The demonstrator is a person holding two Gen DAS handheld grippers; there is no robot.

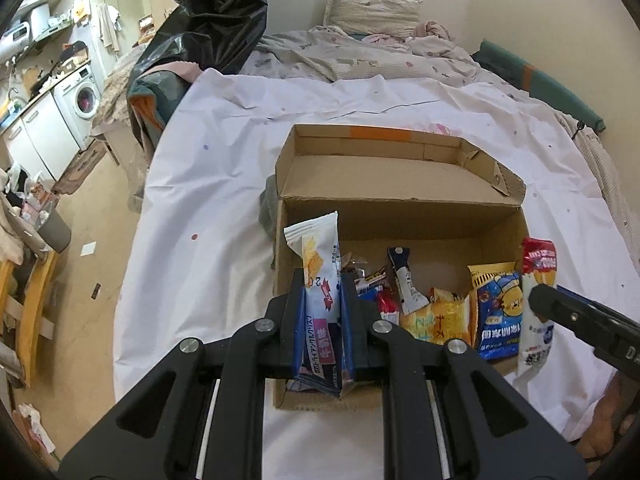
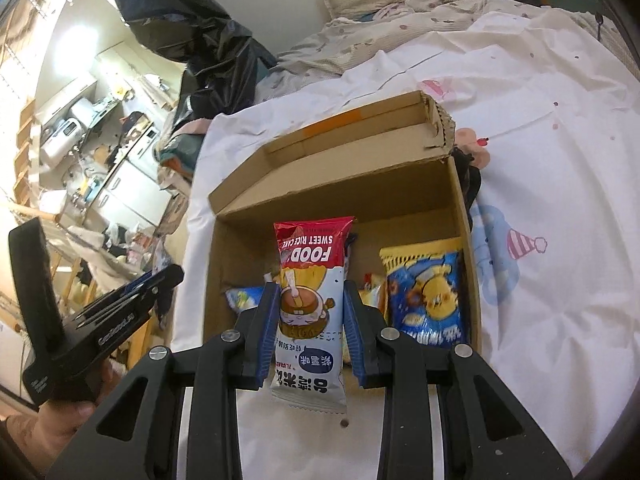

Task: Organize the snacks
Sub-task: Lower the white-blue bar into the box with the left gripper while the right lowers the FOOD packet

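Note:
An open cardboard box (image 1: 400, 216) (image 2: 340, 196) lies on a white sheet and holds several snack packs. My left gripper (image 1: 323, 288) is shut on a white and purple snack bar (image 1: 318, 264), held upright over the box's near left corner. My right gripper (image 2: 307, 300) is shut on a red-topped white rice cake pack (image 2: 310, 280), held above the box's near edge. That pack (image 1: 538, 308) and the right gripper's finger (image 1: 560, 304) show at the right of the left wrist view. A blue and yellow bag (image 1: 496, 312) (image 2: 424, 300) stands inside the box at the right.
The box's lid flap (image 1: 384, 156) stands open at the far side. Rumpled bedding and a pillow (image 1: 376, 12) lie beyond it. A black plastic bag (image 1: 216, 12) hangs at the left. The bed's left edge drops to a cluttered floor with a washing machine (image 1: 80, 100).

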